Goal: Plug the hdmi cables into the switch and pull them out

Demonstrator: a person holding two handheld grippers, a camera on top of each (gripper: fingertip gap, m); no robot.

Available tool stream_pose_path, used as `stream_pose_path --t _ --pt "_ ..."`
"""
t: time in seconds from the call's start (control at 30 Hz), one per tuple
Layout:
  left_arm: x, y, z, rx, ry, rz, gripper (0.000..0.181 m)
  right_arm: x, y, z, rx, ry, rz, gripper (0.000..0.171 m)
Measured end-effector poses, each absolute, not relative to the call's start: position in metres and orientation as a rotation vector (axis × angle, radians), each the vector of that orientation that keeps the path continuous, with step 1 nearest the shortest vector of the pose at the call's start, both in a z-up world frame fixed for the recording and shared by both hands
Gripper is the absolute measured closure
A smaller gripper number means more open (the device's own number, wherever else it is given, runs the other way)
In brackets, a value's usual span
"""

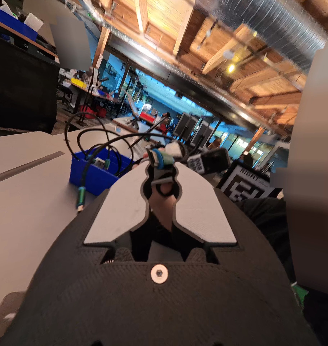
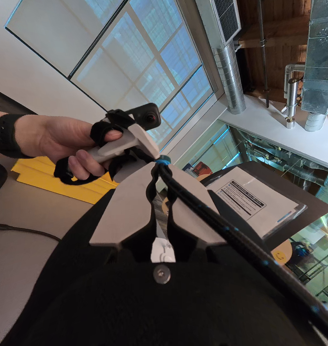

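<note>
An HDMI plug (image 1: 159, 159) with a green and blue shell sits between the tips of my left gripper (image 1: 161, 165), whose fingers stand a plug's width apart around it. My right gripper (image 2: 160, 163) is shut on the black braided cable (image 2: 206, 207) just behind that plug (image 2: 162, 159); the cable runs back over its right finger. The two grippers meet tip to tip, high above the table. A small pale box, the switch (image 1: 99, 162), lies in a blue bin (image 1: 95, 179) with another green plug (image 1: 107, 163) beside it. A third plug (image 1: 80, 198) hangs over the bin's front onto the table.
Black cables (image 1: 80, 134) loop up out of the bin on the pale table (image 1: 28, 187). A yellow tray (image 2: 52, 179) lies beyond the hand holding the left gripper. A black board with a paper sheet (image 2: 256, 198) stands to the right. A thin cable (image 2: 19, 228) crosses the table. My two grippers' fingertips are within a few centimetres of each other.
</note>
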State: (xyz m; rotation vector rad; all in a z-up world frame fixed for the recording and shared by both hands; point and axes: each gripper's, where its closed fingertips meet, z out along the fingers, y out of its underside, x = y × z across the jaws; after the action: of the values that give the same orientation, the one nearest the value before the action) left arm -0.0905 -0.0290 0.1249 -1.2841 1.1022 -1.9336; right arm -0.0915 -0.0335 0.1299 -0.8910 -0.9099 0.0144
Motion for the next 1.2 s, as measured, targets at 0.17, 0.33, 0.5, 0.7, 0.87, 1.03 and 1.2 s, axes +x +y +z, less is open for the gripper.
stream_pose_path --t 0.17,0.33,0.5,0.7,0.87,1.03,1.2 --pt "-0.104 0.011 0.056 -1.510 1.433 -1.098 0.115 -0.050 -0.044 0.166 -0.910 -0.824 -0.039 0.165" --pt "-0.105 0.037 -0.063 -1.720 1.805 -0.496 0.111 -0.022 -0.046 0.175 -0.967 -0.814 -0.078 0.165" --pt "-0.094 0.038 -0.125 -1.846 1.909 -0.521 0.109 -0.015 -0.048 0.178 -0.979 -0.816 -0.075 0.164" --pt "-0.100 0.052 -0.146 -1.924 1.886 -0.523 0.120 -0.012 -0.053 0.182 -0.963 -0.818 -0.074 0.164" --pt "-0.100 0.051 -0.150 -1.832 1.932 -0.474 0.107 -0.015 -0.055 0.181 -0.969 -0.834 -0.043 0.165" --pt "-0.097 0.053 -0.153 -1.780 1.971 -0.344 0.105 -0.015 -0.057 0.181 -0.971 -0.844 -0.050 0.165" --pt "-0.098 0.065 -0.151 -1.780 1.967 -0.259 0.102 -0.013 -0.057 0.182 -0.969 -0.844 -0.056 0.165"
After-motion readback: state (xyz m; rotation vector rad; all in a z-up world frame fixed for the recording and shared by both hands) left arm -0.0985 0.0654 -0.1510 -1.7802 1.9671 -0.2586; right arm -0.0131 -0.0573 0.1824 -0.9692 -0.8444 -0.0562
